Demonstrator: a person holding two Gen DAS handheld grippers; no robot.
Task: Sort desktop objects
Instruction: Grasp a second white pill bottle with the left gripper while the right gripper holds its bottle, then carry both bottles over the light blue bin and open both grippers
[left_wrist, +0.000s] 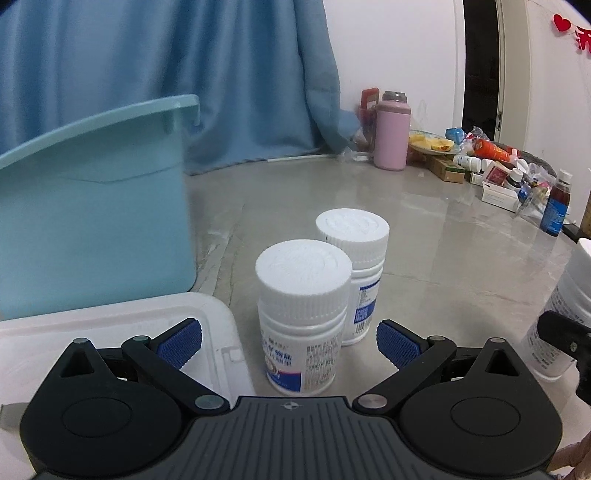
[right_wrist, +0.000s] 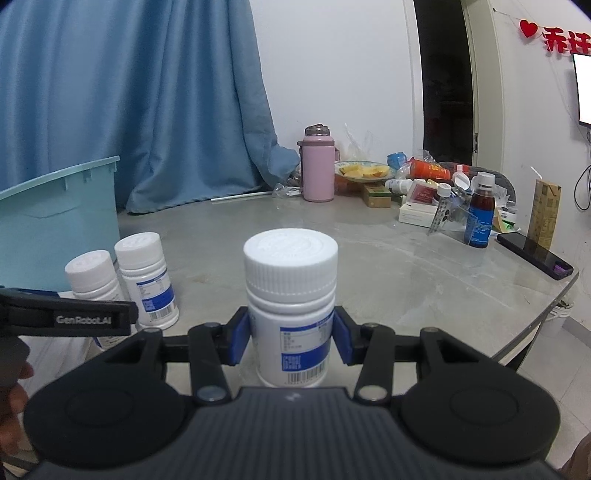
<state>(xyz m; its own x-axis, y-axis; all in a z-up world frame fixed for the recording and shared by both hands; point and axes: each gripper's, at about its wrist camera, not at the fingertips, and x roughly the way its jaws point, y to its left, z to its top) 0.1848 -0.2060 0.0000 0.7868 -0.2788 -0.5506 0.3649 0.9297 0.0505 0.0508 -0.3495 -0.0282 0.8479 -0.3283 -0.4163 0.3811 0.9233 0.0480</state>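
Blue bin (left_wrist: 92, 206) sits at the table's (left_wrist: 424, 236) left side, with the white lid (left_wrist: 110, 332) flat in front of it, toward my near edge.

Three white pill bottles, all upright, long axis vertical. Two stand touching or nearly so, just right of the white lid: the nearer bottle (left_wrist: 303, 317) and the rear bottle (left_wrist: 356, 273) behind it and a bit right. The third bottle (right_wrist: 291, 310) is off to their right, closer to the near edge.

My left gripper (left_wrist: 290, 345) has its jaws wide apart, nothing held. The nearer bottle is dead ahead, centred in the gap, blue pads (left_wrist: 397, 345) level with its lower body but clear of it on both sides. I judge it needs only a short push forward, then a squeeze.

My right gripper (right_wrist: 291, 339) has its pads against both sides of the third bottle's body, below the cap. Looks clamped; can't tell whether it's lifted or standing on the table.

Bin lies left of both grippers, left one nearer.
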